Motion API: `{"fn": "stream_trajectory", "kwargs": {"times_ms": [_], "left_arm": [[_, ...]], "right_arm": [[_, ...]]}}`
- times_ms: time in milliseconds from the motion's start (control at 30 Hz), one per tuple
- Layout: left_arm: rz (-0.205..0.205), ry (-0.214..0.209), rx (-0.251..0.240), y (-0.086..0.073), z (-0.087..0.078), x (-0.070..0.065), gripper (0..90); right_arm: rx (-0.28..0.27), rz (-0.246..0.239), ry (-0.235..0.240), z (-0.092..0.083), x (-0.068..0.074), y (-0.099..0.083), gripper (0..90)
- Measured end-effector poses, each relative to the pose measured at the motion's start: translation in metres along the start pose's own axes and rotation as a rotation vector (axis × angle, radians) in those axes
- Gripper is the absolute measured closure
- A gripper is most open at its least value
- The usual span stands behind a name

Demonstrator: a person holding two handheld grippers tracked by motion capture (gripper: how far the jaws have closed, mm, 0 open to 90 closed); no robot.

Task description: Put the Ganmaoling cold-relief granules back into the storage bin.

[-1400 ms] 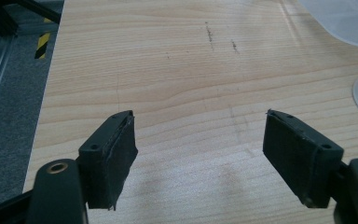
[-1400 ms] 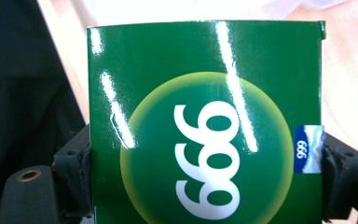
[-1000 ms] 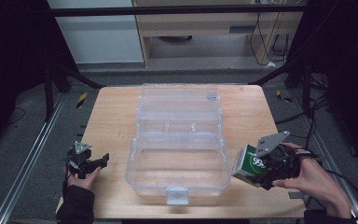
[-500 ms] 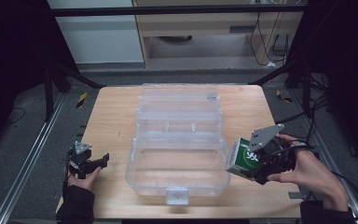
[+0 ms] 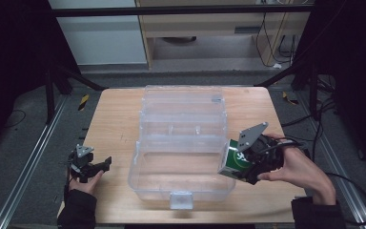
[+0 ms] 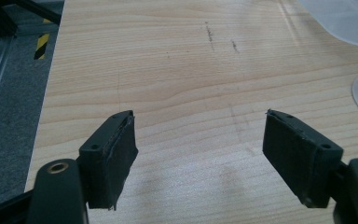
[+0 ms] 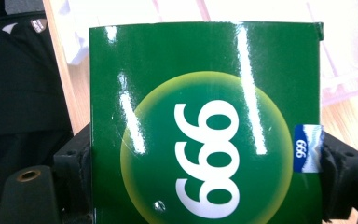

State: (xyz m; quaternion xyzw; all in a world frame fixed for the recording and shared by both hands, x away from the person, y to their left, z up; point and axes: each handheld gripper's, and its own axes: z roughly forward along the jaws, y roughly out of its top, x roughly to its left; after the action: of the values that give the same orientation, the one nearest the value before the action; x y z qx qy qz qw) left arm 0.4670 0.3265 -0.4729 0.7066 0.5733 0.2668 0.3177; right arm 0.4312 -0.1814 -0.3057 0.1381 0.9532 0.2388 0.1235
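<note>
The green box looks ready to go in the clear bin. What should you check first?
1. Grip: right gripper has both jaws pressed on the green box sides: ok.
2. Clear bin open, lid back: ok.
3. Front compartment looks free of items: ok.
4. Box position: at the bin's right rim, not yet inside: not ok.
5. Left gripper open over the table, apart from the bin: ok.
6. Box clearing the bin's wall: cannot tell.
</note>
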Motion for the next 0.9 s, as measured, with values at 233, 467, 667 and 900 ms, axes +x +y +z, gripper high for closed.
{"fn": "stream_trajectory", "kwargs": {"times_ms": [233, 467, 667, 900], "left_arm": [[0.000, 0.001, 0.001, 0.000, 0.000, 0.000, 25.0], [-0.001, 0.001, 0.000, 0.000, 0.000, 0.001, 25.0], [-0.001, 0.001, -0.001, 0.000, 0.000, 0.001, 25.0], [0.000, 0.001, 0.000, 0.000, 0.000, 0.001, 25.0]], "right_arm": [[-0.012, -0.015, 0.009, 0.012, 0.000, 0.010, 16.0], [-0.016, -0.027, 0.020, 0.027, 0.001, 0.021, 15.9], [-0.016, -0.039, 0.029, 0.038, 0.004, 0.025, 15.8], [-0.011, -0.036, 0.034, 0.052, 0.006, 0.028, 15.9]]}}
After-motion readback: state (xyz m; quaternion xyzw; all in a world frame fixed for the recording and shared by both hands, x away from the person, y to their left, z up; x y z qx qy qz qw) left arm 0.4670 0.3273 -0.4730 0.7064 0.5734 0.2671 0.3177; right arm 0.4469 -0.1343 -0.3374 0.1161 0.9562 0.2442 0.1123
